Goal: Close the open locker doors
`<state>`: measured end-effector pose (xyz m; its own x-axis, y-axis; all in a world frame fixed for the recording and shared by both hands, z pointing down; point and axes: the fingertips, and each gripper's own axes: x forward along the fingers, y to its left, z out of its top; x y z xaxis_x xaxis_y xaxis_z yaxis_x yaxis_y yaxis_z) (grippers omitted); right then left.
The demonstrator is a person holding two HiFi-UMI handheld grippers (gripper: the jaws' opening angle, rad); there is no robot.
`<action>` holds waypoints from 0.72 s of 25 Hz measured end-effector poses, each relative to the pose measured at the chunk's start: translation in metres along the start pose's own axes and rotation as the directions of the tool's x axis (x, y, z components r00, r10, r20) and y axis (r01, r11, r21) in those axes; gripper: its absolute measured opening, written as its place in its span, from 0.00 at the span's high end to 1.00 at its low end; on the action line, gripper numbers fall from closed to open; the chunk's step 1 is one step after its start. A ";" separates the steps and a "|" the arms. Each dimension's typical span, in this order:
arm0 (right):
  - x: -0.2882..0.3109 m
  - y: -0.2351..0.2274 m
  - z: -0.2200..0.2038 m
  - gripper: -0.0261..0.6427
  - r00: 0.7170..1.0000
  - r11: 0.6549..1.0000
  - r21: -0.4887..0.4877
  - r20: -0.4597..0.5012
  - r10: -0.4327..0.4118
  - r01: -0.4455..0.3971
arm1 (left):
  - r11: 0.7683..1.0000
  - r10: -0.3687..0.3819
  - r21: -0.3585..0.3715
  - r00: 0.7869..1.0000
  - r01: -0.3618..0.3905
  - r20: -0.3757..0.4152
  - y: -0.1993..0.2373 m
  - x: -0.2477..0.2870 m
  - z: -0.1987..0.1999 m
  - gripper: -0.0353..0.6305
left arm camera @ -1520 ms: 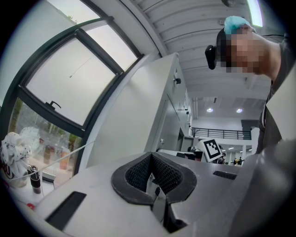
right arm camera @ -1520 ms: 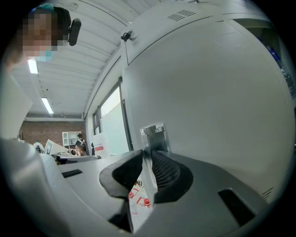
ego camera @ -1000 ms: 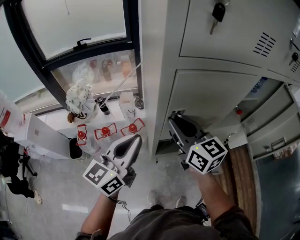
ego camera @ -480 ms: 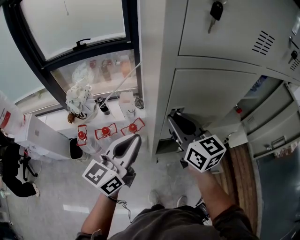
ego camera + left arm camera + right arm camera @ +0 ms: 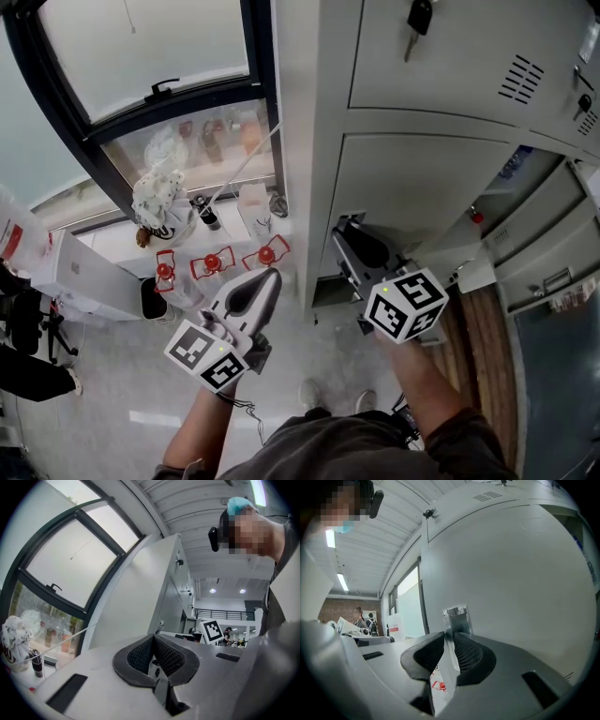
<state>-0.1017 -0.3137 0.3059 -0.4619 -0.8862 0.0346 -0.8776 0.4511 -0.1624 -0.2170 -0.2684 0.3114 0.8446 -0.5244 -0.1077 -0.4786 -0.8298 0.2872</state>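
Observation:
A tall bank of grey lockers (image 5: pixel 319 112) fills the right of the head view. My right gripper (image 5: pixel 343 232) is shut on the free edge of a grey locker door (image 5: pixel 422 187). In the right gripper view the thin door edge (image 5: pixel 449 658) runs between the pads of the right gripper (image 5: pixel 449 637), and a metal latch plate (image 5: pixel 457 617) shows just beyond them. My left gripper (image 5: pixel 270 276) hovers left of the lockers' side wall. In its own view the left gripper (image 5: pixel 153 638) is shut with nothing in it.
Further right, other locker doors (image 5: pixel 539 220) stand ajar. A key (image 5: pixel 416 17) hangs in the upper door. At the left are a window (image 5: pixel 150 47), a sill with bottles, a white bag (image 5: pixel 159 195) and red-capped items (image 5: pixel 212 262). My feet stand on grey floor (image 5: pixel 309 394).

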 end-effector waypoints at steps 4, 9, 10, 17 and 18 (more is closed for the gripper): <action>-0.004 0.000 -0.001 0.87 1.000 1.000 -0.014 0.003 -0.005 0.005 | 1.000 -0.004 0.002 1.000 0.004 -0.003 -0.003 0.000 -0.001 0.94; -0.010 -0.001 -0.001 0.87 1.000 1.000 -0.008 0.010 -0.006 0.006 | 1.000 -0.009 0.005 1.000 0.009 -0.007 -0.008 0.001 -0.003 0.94; -0.011 -0.001 0.000 0.87 1.000 1.000 -0.008 0.013 -0.006 0.006 | 1.000 -0.011 0.005 1.000 0.011 -0.009 -0.009 0.001 -0.003 0.94; -0.035 -0.004 0.008 0.87 0.999 1.000 -0.001 0.043 -0.018 0.018 | 0.999 -0.051 0.012 0.998 0.051 -0.024 -0.027 0.012 -0.006 0.94; -0.040 -0.006 0.008 0.87 0.999 1.000 0.000 0.048 -0.024 0.024 | 0.998 -0.058 0.013 0.998 0.059 -0.027 -0.031 0.014 -0.007 0.94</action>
<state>-0.0770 -0.2815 0.2971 -0.4343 -0.9007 -0.0085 -0.8883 0.4299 -0.1615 -0.1886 -0.2487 0.3080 0.8772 -0.4698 -0.0988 -0.4313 -0.8615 0.2679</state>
